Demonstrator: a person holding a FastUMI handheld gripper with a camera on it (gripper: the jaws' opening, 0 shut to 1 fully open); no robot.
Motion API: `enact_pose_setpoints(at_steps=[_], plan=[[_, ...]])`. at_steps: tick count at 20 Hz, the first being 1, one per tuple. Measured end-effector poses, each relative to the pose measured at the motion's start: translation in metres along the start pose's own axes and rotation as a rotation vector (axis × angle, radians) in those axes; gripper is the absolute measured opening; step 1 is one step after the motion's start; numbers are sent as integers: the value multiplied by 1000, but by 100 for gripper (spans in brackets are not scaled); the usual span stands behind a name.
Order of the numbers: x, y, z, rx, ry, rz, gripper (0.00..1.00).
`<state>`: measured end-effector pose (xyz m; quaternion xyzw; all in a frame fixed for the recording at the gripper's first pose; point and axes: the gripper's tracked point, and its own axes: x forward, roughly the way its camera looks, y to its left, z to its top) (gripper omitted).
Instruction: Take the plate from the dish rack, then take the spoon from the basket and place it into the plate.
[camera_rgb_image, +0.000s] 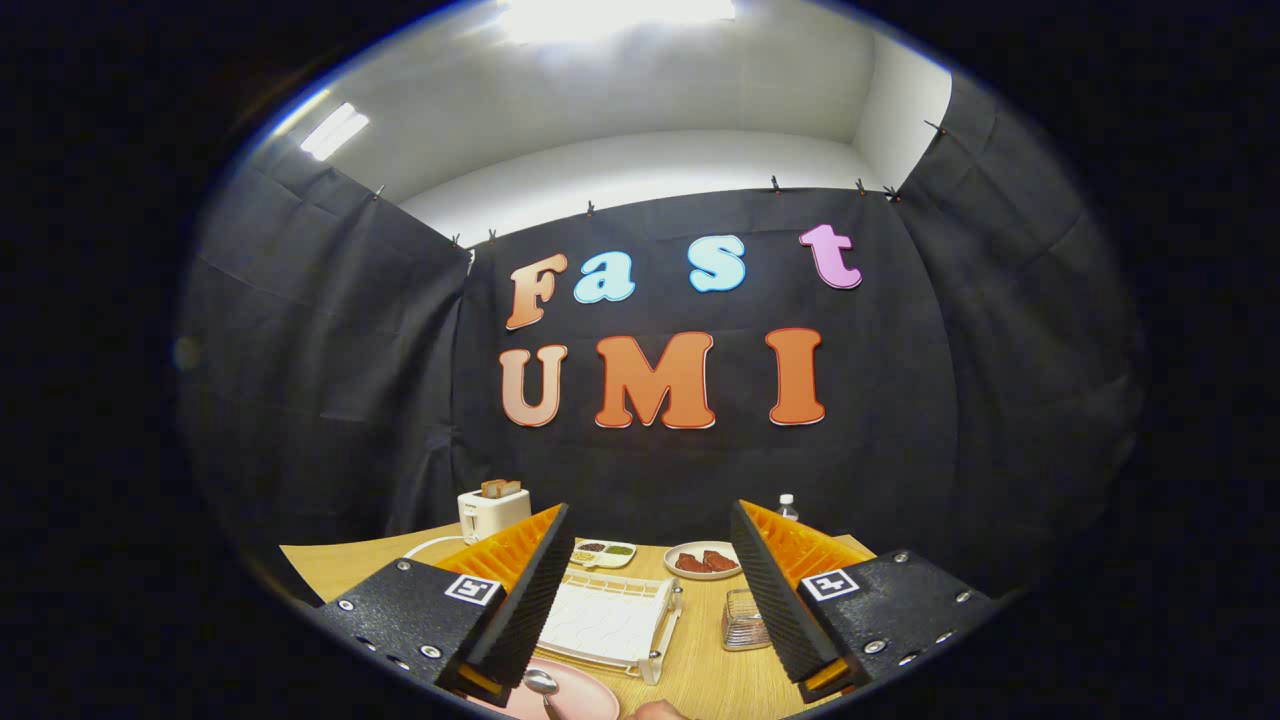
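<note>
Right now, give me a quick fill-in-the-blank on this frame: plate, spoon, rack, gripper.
1. The spoon lies on the pink ____.
2. The gripper fingers stand ____, gripping nothing.
3. Between the fingers, beyond the plate, sits the white dish ____.
4. The toaster holds ____ in its slots.

Missing words: plate; open; rack; bread

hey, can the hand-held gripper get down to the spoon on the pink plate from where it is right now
Probably yes. The hand-held gripper is open, and the spoon lies on the pink plate just below its fingers, near the left one. Nothing covers it; the dish rack sits beyond. A fingertip shows beside the plate.
</note>
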<state>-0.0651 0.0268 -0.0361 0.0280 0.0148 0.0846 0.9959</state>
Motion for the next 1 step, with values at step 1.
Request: enact_pose_setpoints(at_steps=[1], plan=[[-1,-1,-1,-6,4,-2,94]])
